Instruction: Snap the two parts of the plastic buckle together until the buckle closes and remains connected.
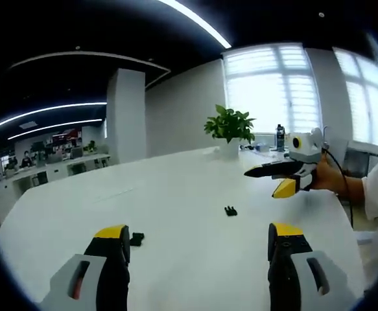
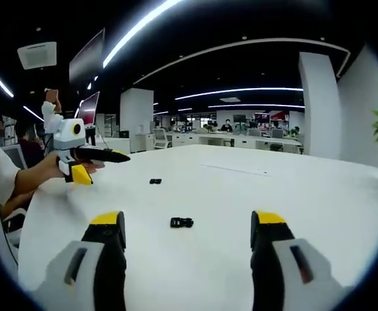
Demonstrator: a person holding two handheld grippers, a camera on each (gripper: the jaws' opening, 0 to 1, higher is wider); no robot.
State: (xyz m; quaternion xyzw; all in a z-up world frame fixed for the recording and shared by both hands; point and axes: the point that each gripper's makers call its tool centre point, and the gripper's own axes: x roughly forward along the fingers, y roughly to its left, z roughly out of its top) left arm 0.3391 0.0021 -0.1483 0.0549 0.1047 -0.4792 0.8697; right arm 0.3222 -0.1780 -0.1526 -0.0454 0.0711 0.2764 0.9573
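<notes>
Buckle halves lie well apart on the white table (image 1: 189,181): one part (image 2: 181,222) between the right gripper's (image 2: 187,236) spread jaws, the other (image 1: 137,239) just beside the left gripper's (image 1: 198,243) open jaws. Each gripper hovers empty, seemingly lined up to grab its half.

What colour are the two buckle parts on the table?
Both buckle parts are black, one nearer and one farther on the white table. The right gripper view shows them best.

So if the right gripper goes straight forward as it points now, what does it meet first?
Probably the small black plastic buckle part lying on the white table, just ahead between the right gripper's open yellow-tipped jaws. Depth is unclear; it may pass above it.
</notes>
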